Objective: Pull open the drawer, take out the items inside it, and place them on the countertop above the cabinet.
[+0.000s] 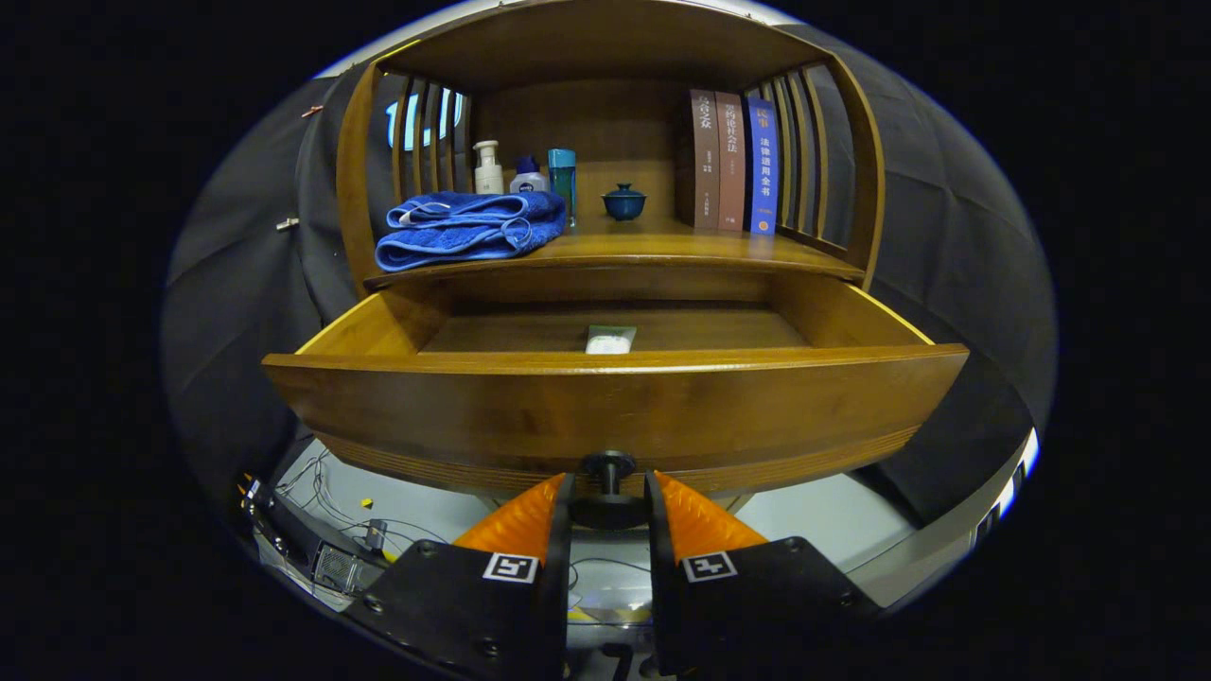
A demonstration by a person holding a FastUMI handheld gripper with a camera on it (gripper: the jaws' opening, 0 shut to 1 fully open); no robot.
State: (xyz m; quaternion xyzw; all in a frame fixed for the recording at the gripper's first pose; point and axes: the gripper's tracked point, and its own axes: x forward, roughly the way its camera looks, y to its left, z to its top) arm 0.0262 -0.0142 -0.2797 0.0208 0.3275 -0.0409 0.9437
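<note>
The wooden drawer [615,407] of the cabinet stands pulled out toward me. Its dark round knob [608,468] sits between my fingers, and my gripper [608,501] is shut on it. Inside the drawer, a small white tube-like item [610,340] lies near the front wall, just beyond the knob. The countertop [662,248] above the drawer carries a folded blue towel [468,230], bottles [523,177], a small blue lidded cup [623,201] and three upright books [733,163].
Slatted wooden sides [799,151] and a top board enclose the countertop like a shelf. Black cloth hangs on both sides. Below the drawer, cables and a small device [336,563] lie on a pale floor.
</note>
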